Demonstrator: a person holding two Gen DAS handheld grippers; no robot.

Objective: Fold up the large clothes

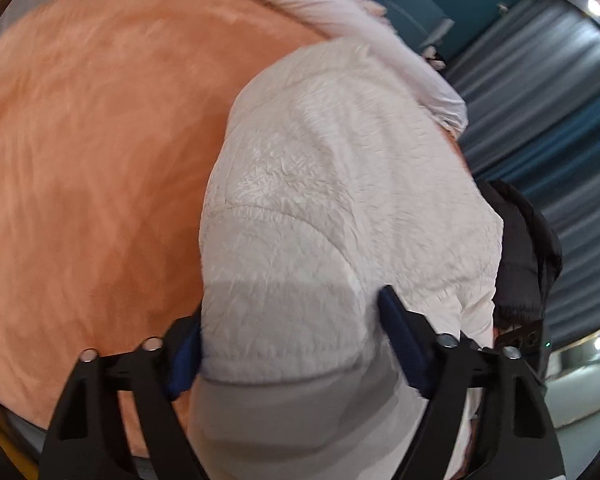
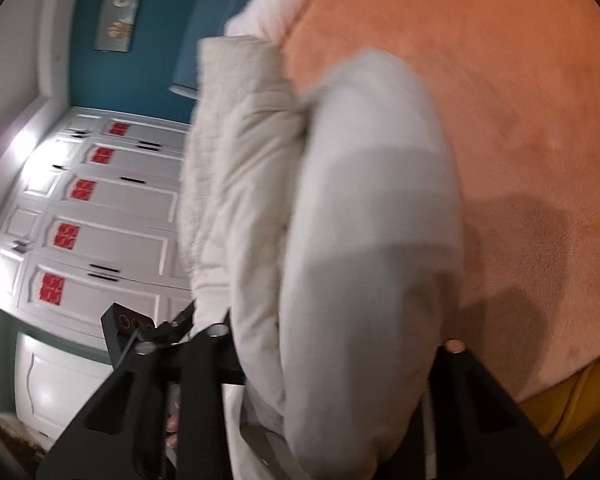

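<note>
Two black two-finger grippers work a thick white fleecy garment (image 1: pixel 340 200) above a peach plush bed cover (image 1: pixel 100 160). The left gripper (image 1: pixel 292 328) has its blue pads (image 1: pixel 400 332) pressed against both sides of a bulky fold of the garment, gripping it. The right gripper (image 2: pixel 340 344) is clamped on another rolled fold, its fingertips buried in the cloth. Behind stand white wardrobe doors with red paper decorations (image 2: pixel 100 200); no containers are visible.
</note>
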